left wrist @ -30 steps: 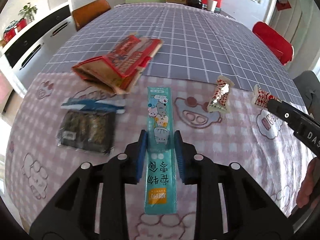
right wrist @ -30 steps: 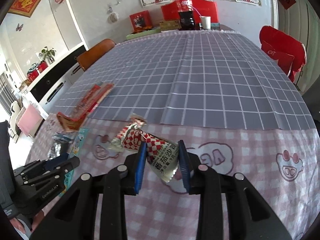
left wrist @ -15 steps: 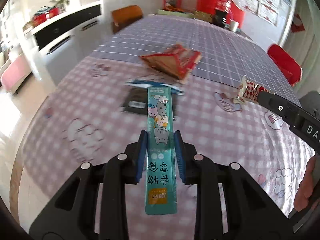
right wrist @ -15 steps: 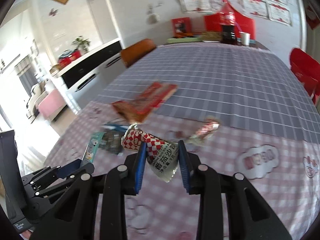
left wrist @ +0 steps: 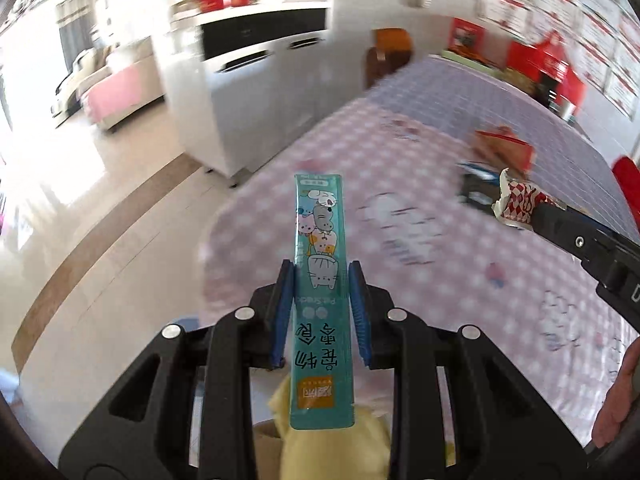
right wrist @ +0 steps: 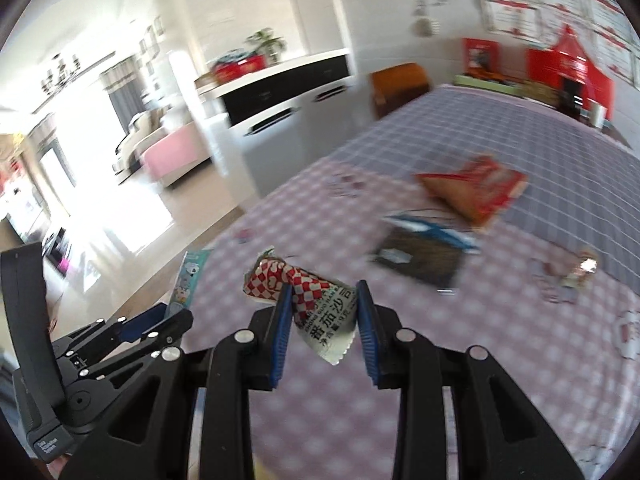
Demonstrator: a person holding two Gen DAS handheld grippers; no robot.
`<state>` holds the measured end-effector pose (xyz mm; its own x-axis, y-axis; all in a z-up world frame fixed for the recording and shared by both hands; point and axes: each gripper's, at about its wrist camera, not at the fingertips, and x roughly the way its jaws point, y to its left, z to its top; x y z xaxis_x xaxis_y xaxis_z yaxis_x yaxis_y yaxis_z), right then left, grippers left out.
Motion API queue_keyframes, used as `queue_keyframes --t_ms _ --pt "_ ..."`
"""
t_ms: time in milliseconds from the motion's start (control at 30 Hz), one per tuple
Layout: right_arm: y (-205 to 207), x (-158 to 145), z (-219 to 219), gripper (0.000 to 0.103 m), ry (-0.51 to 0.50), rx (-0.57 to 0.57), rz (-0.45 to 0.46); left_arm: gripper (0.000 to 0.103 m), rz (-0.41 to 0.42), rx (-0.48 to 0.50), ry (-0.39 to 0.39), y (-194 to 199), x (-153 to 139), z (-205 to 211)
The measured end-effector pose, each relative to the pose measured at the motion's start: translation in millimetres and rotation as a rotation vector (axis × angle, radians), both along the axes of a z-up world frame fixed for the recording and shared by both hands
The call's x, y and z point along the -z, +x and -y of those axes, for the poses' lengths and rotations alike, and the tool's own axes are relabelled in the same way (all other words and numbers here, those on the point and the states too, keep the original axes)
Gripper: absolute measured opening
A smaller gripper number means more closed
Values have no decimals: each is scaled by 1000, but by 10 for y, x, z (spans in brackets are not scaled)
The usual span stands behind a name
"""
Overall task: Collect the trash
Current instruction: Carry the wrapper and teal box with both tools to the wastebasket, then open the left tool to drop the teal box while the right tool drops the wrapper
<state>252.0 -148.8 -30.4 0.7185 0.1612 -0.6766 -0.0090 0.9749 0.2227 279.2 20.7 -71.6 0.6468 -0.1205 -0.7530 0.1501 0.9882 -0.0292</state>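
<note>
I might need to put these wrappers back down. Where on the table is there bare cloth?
The pink checked cloth is bare just ahead of the right claw, out to the near left edge. It is crowded farther back: the dark packet, the blue wrapper and the red box lie close together.

The table [right wrist: 500, 360], pink-checked near and grey-gridded farther, carries a red packet [right wrist: 476, 188], a dark packet [right wrist: 420, 258] and a small wrapper [right wrist: 578, 274], all ahead-right of the right hand-held gripper [right wrist: 322, 322].
</note>
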Motion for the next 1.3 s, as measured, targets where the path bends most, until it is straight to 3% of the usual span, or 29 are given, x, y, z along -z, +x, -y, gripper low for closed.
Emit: queue_keyframes --t_ms 533,767,800,833,867,1200,1300 --pt "328 302 -1983 31 -32 -366 -84 27 -126 -364 -5 -126 458 -1770" --pt "396 505 -2446 31 -54 -435 -131 29 -211 -428 -64 -110 811 -2315" --pt "404 524 -2488 31 -58 -441 -134 39 -226 -451 -79 -94 866 -2397" --pt "417 545 -2526 31 -64 -445 -137 72 -237 -477 -84 -93 907 -2466" --pt "430 561 -2552 31 -66 -444 -141 80 -235 -511 -87 -77 945 -2543" --pt "610 952 -2941 31 -86 -488 -249 80 -271 -616 -49 -291 1164 -3003" --pt "628 1073 -3181 34 -76 -531 -287 80 -281 -641 -76 -412 1175 -3123"
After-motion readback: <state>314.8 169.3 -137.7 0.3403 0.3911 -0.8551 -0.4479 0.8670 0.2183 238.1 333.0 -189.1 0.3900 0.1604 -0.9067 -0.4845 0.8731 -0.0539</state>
